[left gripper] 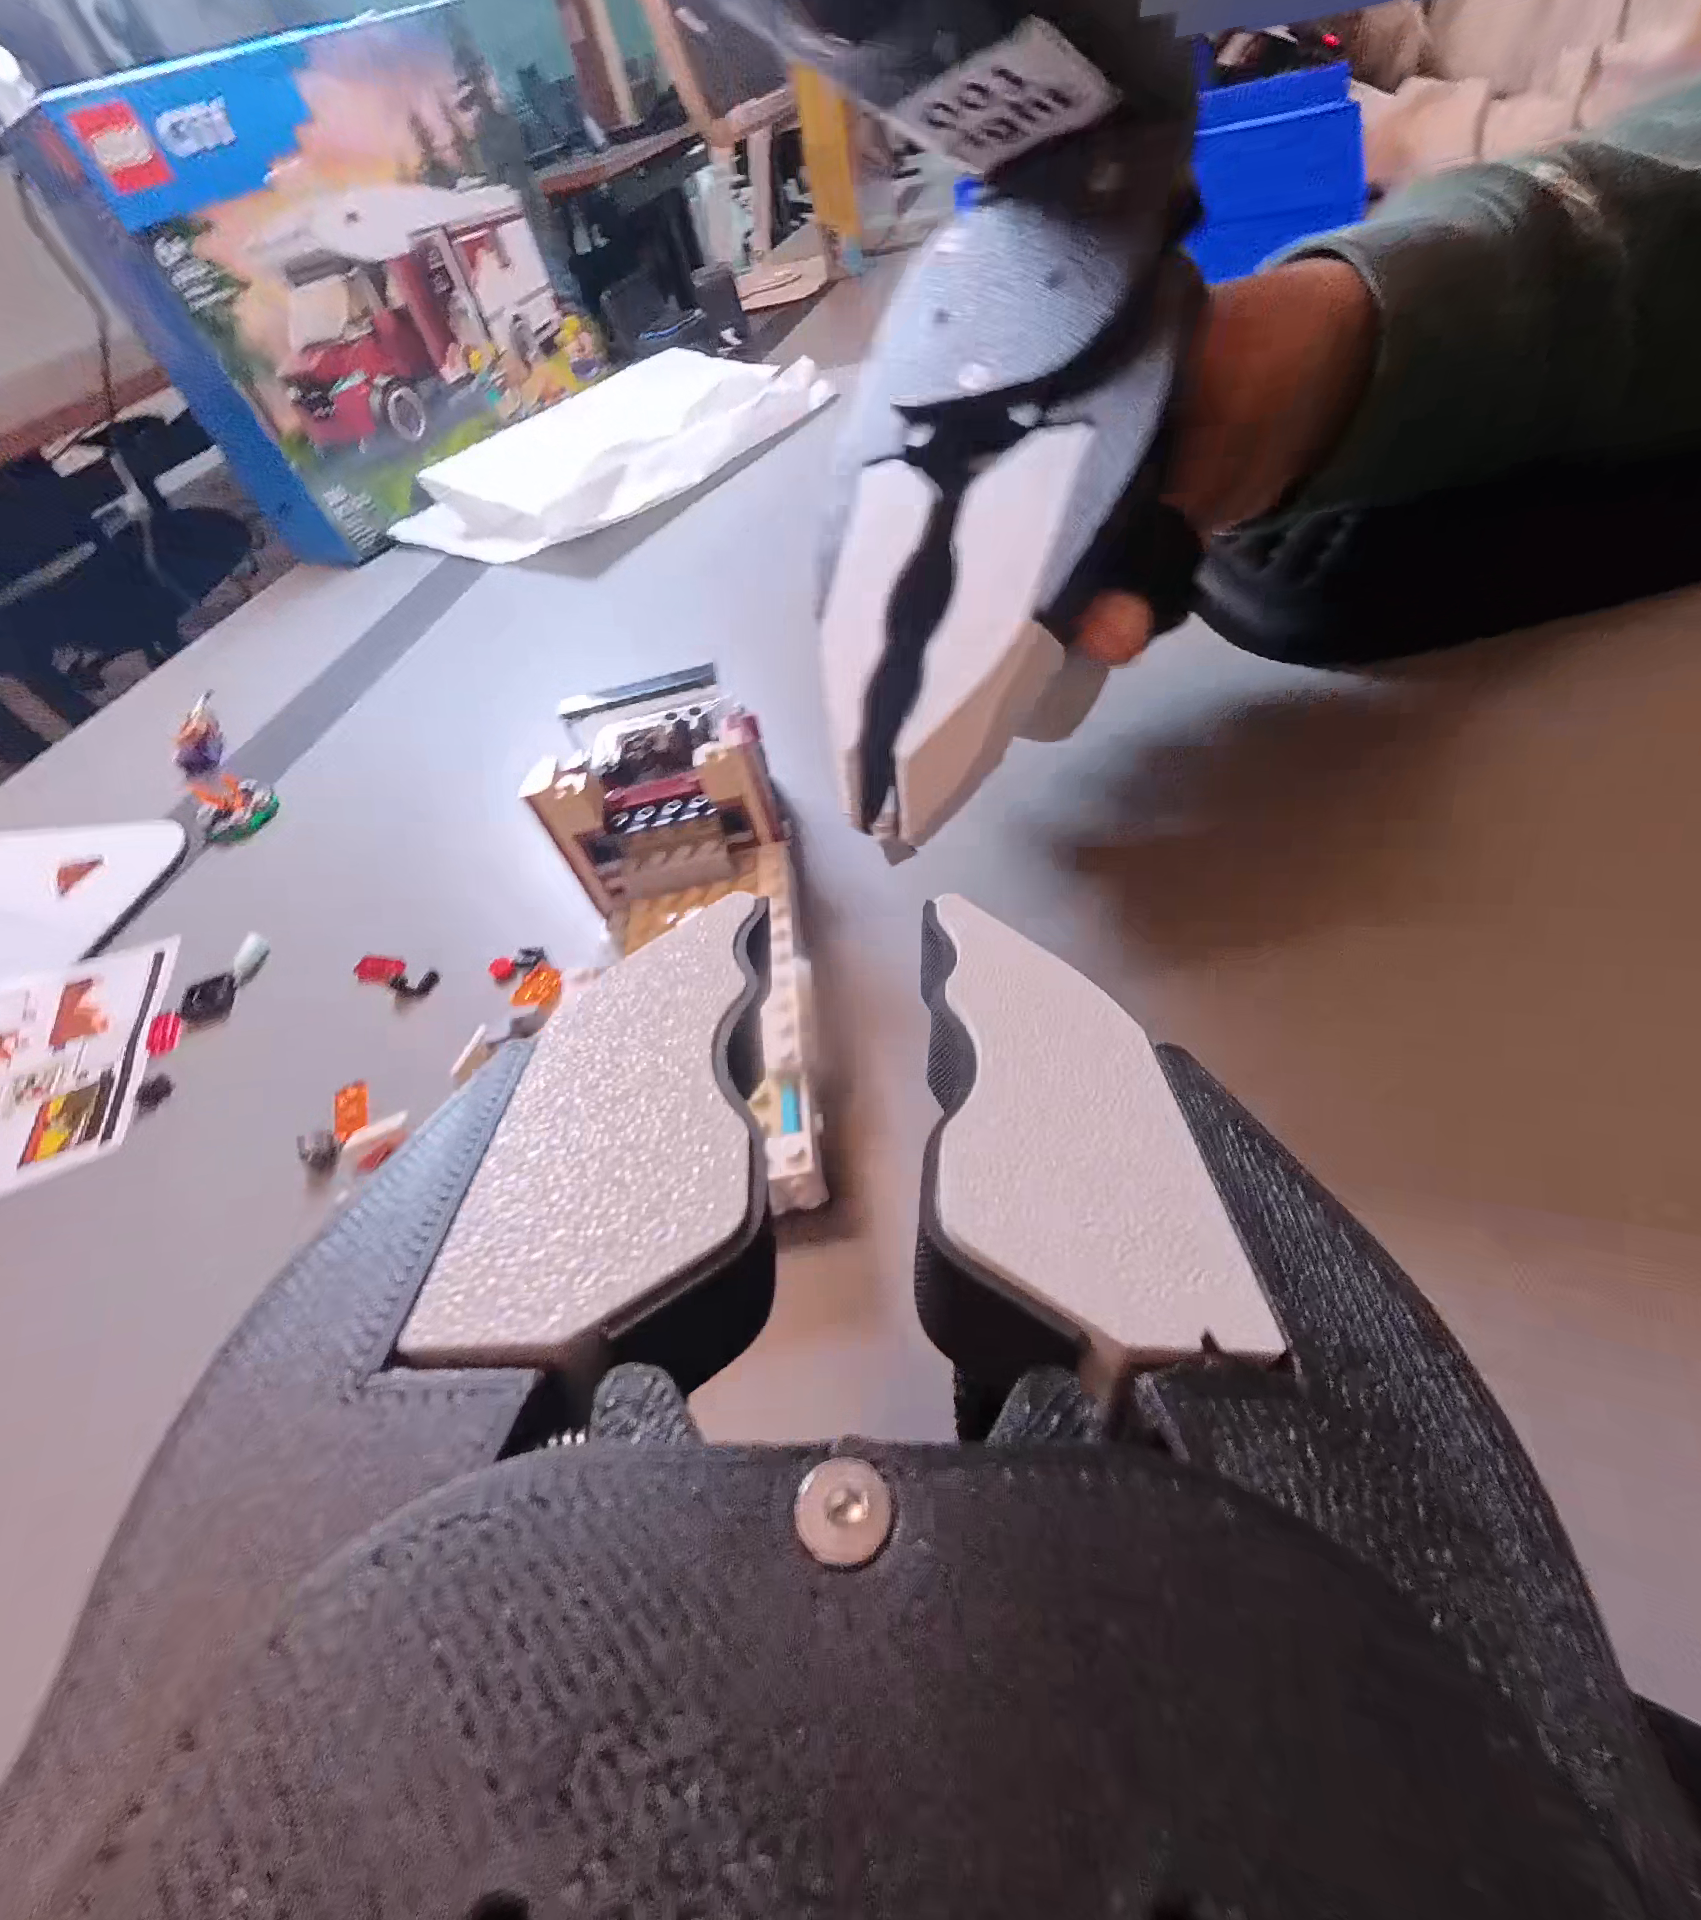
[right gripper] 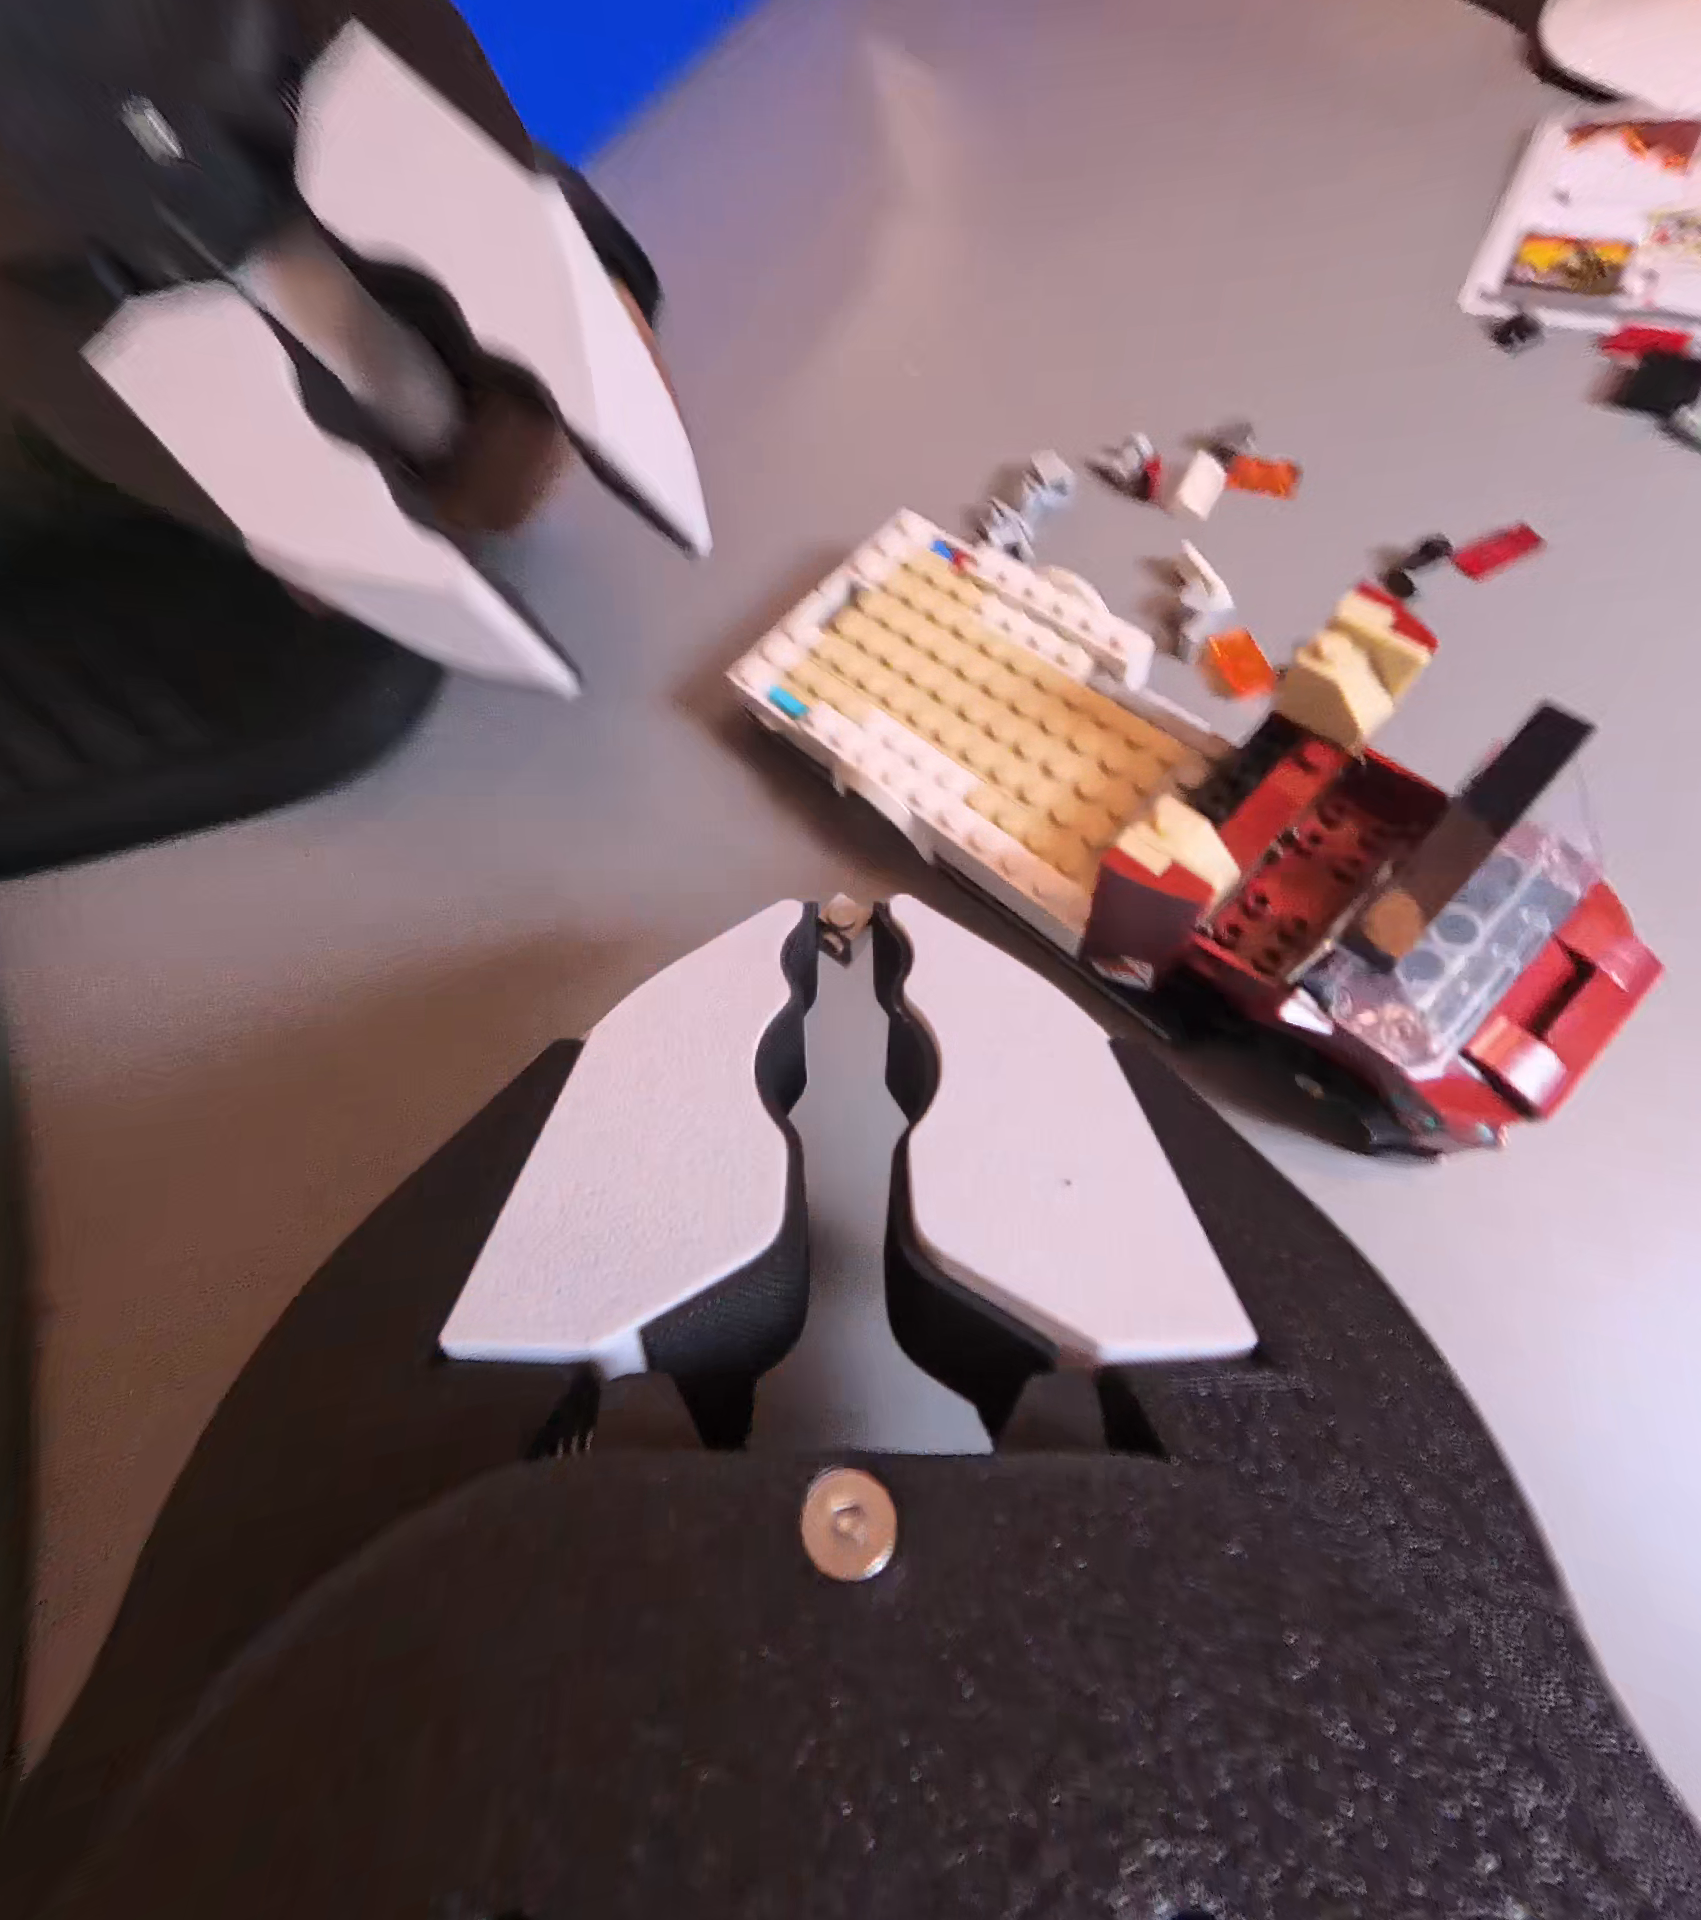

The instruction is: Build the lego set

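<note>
Built: we see camper [right gripper: 1137, 831] cab and floor done; walls, roof remain.
Loose parts [right gripper: 1230, 561]: many unplaced.
Right gripper [right gripper: 851, 914]: fingers pinching small piece [right gripper: 838, 920].
Left gripper [left gripper: 841, 914]: fingers spread, empty.

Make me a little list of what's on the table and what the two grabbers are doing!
left gripper: open, empty, beside the model's white edge
right gripper: shut on a small white piece
lego model: half-built red camper with tan studded floor, on the grey table
loose pieces: scattered beside the model
instruction booklet: open, flat
lego box: standing at the back
white paper bag: beside the box
</note>
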`<act>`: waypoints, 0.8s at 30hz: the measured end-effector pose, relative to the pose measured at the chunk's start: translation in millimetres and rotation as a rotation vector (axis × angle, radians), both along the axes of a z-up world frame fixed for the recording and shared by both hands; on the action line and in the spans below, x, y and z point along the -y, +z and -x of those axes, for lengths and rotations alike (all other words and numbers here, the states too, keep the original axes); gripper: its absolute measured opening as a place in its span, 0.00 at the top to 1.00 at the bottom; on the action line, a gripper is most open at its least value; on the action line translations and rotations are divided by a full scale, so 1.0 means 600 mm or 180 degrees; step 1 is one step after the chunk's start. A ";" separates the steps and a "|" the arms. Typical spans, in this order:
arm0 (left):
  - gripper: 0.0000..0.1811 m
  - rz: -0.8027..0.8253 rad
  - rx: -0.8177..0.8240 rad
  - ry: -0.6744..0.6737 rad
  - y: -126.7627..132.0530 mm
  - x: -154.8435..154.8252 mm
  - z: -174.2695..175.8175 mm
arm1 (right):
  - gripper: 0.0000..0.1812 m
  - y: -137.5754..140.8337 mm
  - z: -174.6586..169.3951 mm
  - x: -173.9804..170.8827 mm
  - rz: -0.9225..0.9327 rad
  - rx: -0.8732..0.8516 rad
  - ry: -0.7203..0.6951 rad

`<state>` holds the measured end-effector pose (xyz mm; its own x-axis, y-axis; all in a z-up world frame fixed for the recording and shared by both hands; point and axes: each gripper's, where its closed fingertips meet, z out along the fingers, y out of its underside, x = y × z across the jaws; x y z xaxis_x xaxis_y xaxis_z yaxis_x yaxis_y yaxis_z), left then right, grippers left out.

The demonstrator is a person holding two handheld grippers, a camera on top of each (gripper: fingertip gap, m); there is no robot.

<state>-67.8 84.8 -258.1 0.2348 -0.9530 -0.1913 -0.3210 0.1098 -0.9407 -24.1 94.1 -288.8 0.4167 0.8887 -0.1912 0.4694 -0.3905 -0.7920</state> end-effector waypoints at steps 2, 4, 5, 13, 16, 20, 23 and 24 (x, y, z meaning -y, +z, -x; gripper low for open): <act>0.86 0.0105 -0.0001 0.0190 -0.005 -0.019 0.014 | 0.95 -0.026 -0.007 -0.003 -0.0063 0.0306 -0.0135; 0.88 0.0136 -0.0072 0.0374 -0.014 -0.038 0.024 | 0.94 -0.041 -0.012 -0.006 -0.0164 0.0562 -0.0211; 0.88 0.0155 -0.0091 0.0417 -0.017 -0.043 0.027 | 0.93 -0.048 -0.015 -0.007 -0.0215 0.0703 -0.0229; 0.89 0.0311 -0.0185 0.0671 -0.035 -0.068 0.044 | 0.81 -0.063 -0.024 0.010 -0.0126 0.0991 -0.0150; 0.90 0.0445 -0.0250 0.1032 -0.047 -0.103 0.072 | 0.81 -0.034 -0.027 0.004 -0.0189 0.0676 -0.0080; 0.90 0.0954 -0.0184 0.1330 -0.065 -0.152 0.102 | 0.80 0.038 -0.035 -0.017 -0.0388 -0.0092 -0.0084; 0.90 0.1285 -0.0326 0.1158 -0.083 -0.161 0.094 | 0.81 0.077 -0.044 -0.023 -0.0445 -0.0516 -0.0103; 0.90 0.1351 -0.0450 0.1124 -0.093 -0.163 0.094 | 0.81 0.083 -0.046 -0.024 -0.0476 -0.0580 -0.0109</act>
<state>-124.0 182.6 -313.8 0.5530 -0.8216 0.1386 -0.3956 -0.4053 -0.8242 3.6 108.7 -238.9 0.4177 0.8987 -0.1334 0.3018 -0.2757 -0.9126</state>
